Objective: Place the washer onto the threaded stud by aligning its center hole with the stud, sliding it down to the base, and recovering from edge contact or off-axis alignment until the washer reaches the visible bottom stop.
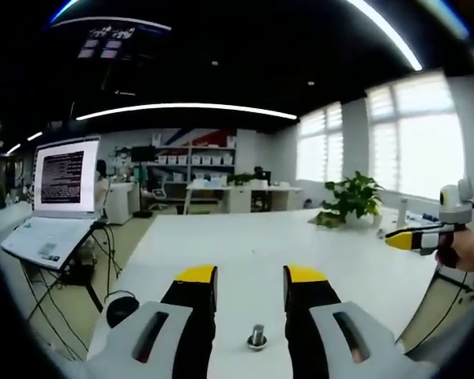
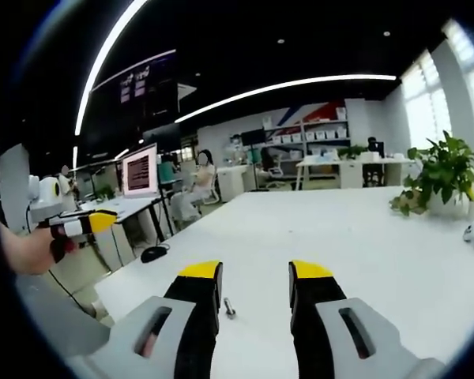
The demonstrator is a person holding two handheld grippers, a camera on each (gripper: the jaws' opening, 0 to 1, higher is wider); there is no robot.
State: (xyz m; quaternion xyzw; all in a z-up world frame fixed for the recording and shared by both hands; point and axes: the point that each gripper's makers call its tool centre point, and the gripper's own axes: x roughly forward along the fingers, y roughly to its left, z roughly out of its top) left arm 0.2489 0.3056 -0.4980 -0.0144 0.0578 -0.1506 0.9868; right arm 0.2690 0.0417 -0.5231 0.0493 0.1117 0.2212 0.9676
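Two tongs stand parted and empty: left tongs (image 1: 251, 286) frame the threaded stud (image 1: 257, 337) at bottom centre on the white surface (image 1: 245, 237); right tongs (image 2: 255, 280) have it (image 2: 229, 307) lower left of centre.

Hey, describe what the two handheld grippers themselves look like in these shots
Both match. The left gripper and right gripper each have two black jaws with yellow tips, rising from light grey housings with a dark slot. Seen from the side, the right gripper shows a white body, yellow-and-black nose and a thin black cable beneath.
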